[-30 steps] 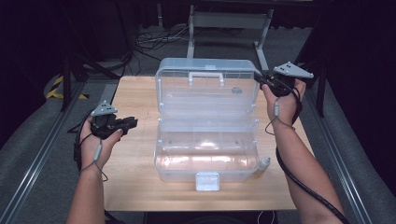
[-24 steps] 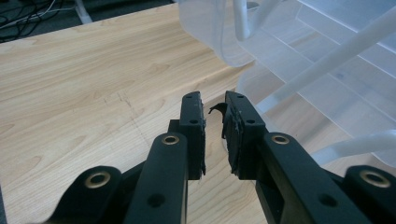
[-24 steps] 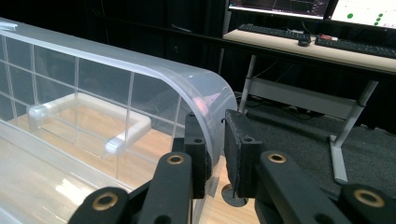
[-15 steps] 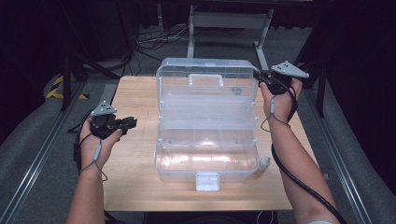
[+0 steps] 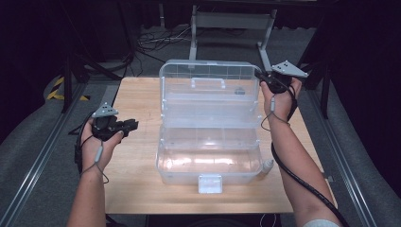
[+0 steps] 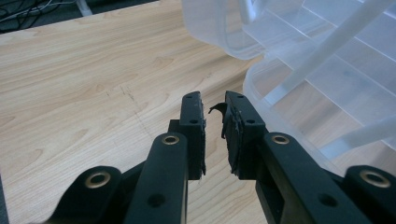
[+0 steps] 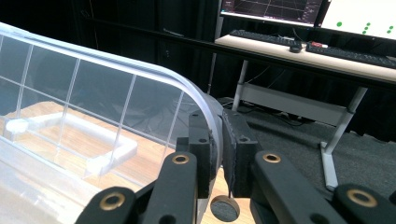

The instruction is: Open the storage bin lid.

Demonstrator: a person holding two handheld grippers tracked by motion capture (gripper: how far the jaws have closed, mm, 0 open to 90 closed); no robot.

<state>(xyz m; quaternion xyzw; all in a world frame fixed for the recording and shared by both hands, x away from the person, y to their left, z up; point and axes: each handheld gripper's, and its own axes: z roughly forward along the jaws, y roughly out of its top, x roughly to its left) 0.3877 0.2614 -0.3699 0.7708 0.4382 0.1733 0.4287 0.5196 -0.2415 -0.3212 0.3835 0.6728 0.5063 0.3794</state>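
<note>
Over the last second my right gripper (image 5: 263, 78) has carried the lid (image 5: 208, 85) of the clear plastic storage box with its white front latch (image 5: 210, 142) further back, from leaning over the inner tray to standing upright at the far side of the pale wooden table (image 5: 137, 104). My left gripper (image 5: 132, 125) has stayed where it was, off to the box's left.

In the right gripper view, my right gripper (image 7: 219, 140) has its two black jaws closed on the lid's rounded corner edge (image 7: 205, 109), the transparent rim pinched between the pads. The ribbed lid panel with its moulded white handle (image 7: 74, 140) stretches away to the left of the jaws.

In the left gripper view, my left gripper (image 6: 214, 119) holds nothing: its jaws stand a narrow gap apart above bare wood, and a bit of torn pad lining curls off the right jaw. The box's curved wall (image 6: 280, 116) lies just beside that jaw, apart from it.

The box sits open in the middle of the table, its clear inner tray (image 5: 210, 116) raised above the base.
</note>
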